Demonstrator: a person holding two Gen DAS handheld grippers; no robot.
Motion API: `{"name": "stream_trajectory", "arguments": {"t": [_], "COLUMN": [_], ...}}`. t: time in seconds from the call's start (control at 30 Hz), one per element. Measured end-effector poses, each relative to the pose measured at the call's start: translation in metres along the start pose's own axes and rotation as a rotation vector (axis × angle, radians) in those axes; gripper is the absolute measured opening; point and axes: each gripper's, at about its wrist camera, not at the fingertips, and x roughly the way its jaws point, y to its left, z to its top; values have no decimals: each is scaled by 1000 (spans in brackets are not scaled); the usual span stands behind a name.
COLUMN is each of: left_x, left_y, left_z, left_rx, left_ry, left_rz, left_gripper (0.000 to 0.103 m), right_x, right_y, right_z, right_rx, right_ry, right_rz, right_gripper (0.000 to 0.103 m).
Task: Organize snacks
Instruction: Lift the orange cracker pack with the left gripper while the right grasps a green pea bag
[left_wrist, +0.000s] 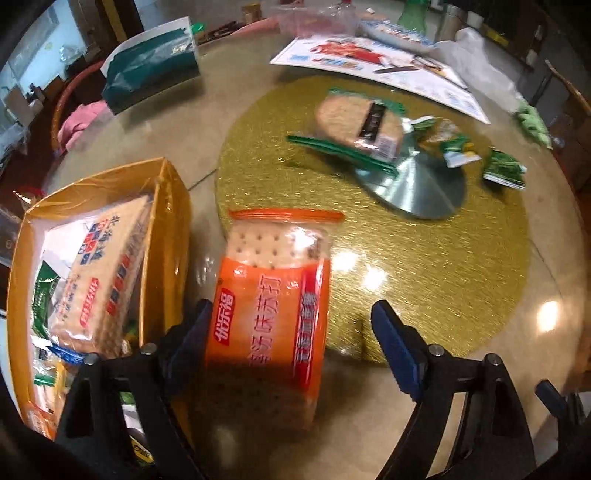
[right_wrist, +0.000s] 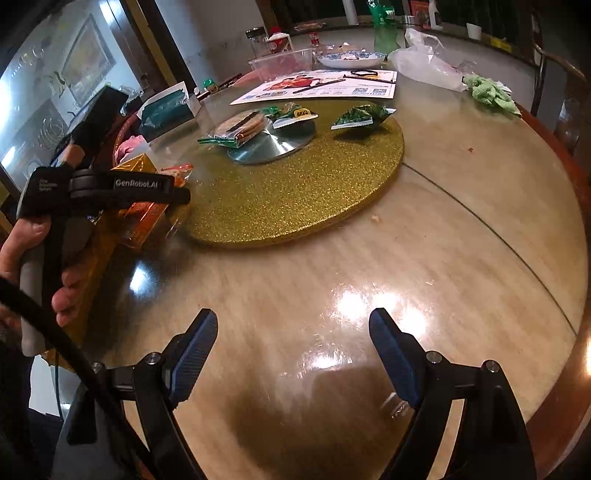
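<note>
Orange soda-cracker pack (left_wrist: 269, 306) lying on the tabletop (right_wrist: 332, 258) just beside the orange box (left_wrist: 162, 206), between the spread, released jaws of the left hand-held gripper (left_wrist: 291, 347), left pad close to its edge though contact unclear in the blur. Right hand-held gripper (right_wrist: 293, 343) likewise released, empty over bare tabletop, well apart from the box. Probably light, slick film over brittle crackers: best pinched gently across the long sides, mid-pack, not by the flimsy sealed end.
</note>
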Motion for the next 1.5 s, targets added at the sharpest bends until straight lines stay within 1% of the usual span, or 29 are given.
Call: {"name": "stream_trajectory", "arguments": {"t": [0.03,0.07,0.1,0.13,0.2,0.27,0.3,0.33,0.43,0.5,0.7,0.77,0.8,0.83,0.93,1.1,1.13,1.2,1.27,1.3,1.4,1.43,1.5], "left_x": [-2,-5,-6,-6,-6,-5,-5,-5,-11,-17,-43,-52,-57,-61,-65,-67,-68,-69,-70,-71,-73,-74,-76], "left_y": [0,-1,-3,-7,-14,-15,-14,-14,-18,-21,-22,-24,-23,-21,-15,-5,-4,-2,-1,0,2,3,6], "left_z": [-3,-6,-8,-10,-12,-12,-12,-13,-25,-37,-102,-124,-133,-141,-149,-151,-151,-153,-156,-157,-161,-163,-167], "left_rx": [-16,-22,-16,-4,29,29,26,23,27,36,40,48,43,29,7,-47,-57,-66,-67,-71,-86,-85,-82], "left_ry": [7,13,8,20,1,-20,-24,-28,-37,-41,-77,-77,-72,-69,-65,-51,-48,-49,-61,-65,-68,-70,-76], "left_rz": [-27,-44,-54,-77,-43,-17,-10,-5,-18,-26,-80,-92,-109,-144,-200,-237,-238,-244,-250,-246,-237,-239,-245], "left_gripper": [75,74,70,70,71,72,70,66,62,62,60,61,61,61,61,61,61,61,61,54,53,53,53], "right_x": [0,0,0,0,0,1,0,0,-2,-2,-1,-1,-1,-1,1,12,14,19,21,22,24,25,30], "right_y": [0,0,0,0,1,1,1,0,-1,-1,1,1,1,0,2,8,10,13,13,12,12,13,18], "right_z": [0,-1,-1,-1,-1,0,0,-1,-2,-3,-2,-3,-3,-3,2,23,28,42,57,66,97,107,131], "right_rx": [-1,-3,-5,-8,-11,-10,-8,-6,-8,-11,-9,-9,-7,-7,-9,31,30,34,53,64,86,80,26], "right_ry": [-1,-2,-2,-1,2,6,6,6,6,5,10,11,9,8,19,87,90,85,74,64,21,6,-32], "right_rz": [-3,-7,-11,-17,-25,-30,-30,-30,-37,-46,-62,-58,-56,-50,-22,148,157,148,170,181,151,141,107], "right_gripper": [84,84,84,84,84,84,84,84,84,84,84,84,84,84,84,84,84,84,84,84,84,84,84]}}
